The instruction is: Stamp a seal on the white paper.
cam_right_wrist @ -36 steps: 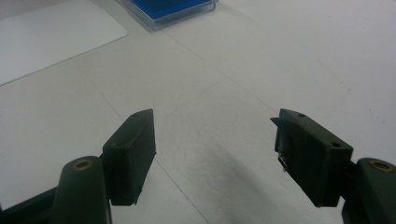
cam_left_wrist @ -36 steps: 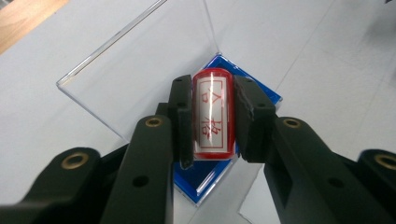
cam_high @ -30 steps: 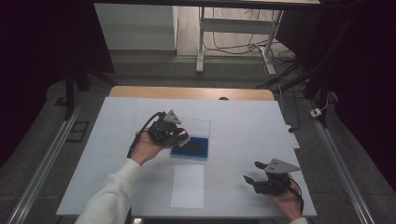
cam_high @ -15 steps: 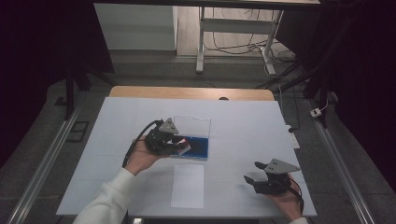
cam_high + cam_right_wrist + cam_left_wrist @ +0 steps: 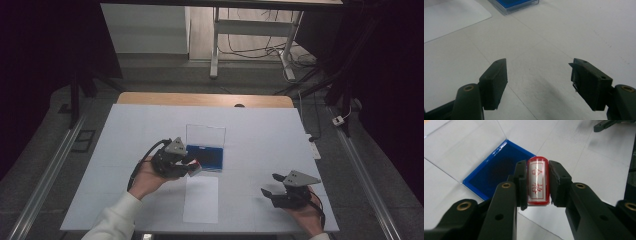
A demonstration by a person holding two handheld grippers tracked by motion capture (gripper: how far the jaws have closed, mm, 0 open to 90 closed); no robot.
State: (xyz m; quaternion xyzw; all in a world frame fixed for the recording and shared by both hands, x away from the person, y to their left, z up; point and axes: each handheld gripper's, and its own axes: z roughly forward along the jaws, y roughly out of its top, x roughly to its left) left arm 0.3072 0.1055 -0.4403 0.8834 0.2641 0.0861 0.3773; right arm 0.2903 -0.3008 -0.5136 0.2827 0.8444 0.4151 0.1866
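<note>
My left gripper (image 5: 192, 168) is shut on a small red-rimmed stamp (image 5: 538, 181) with a clear body and red characters on its face. It hovers at the near left corner of the blue ink pad (image 5: 207, 156), just above the top edge of a white paper sheet (image 5: 201, 197). In the left gripper view the ink pad (image 5: 496, 173) lies beyond the left gripper (image 5: 537, 171). My right gripper (image 5: 270, 184) rests low over the table at the near right. In the right gripper view the right gripper (image 5: 537, 75) stands open with nothing between its jaws.
The ink pad's clear lid (image 5: 205, 134) lies flat behind it. A white cover (image 5: 125, 130) spreads over the table, with a wooden edge (image 5: 200, 99) at the far side. Table legs and cables are on the floor beyond.
My left gripper has moved with the stamp toward the person and lower, from over the ink pad's far left to its near left corner. The right gripper has stayed put.
</note>
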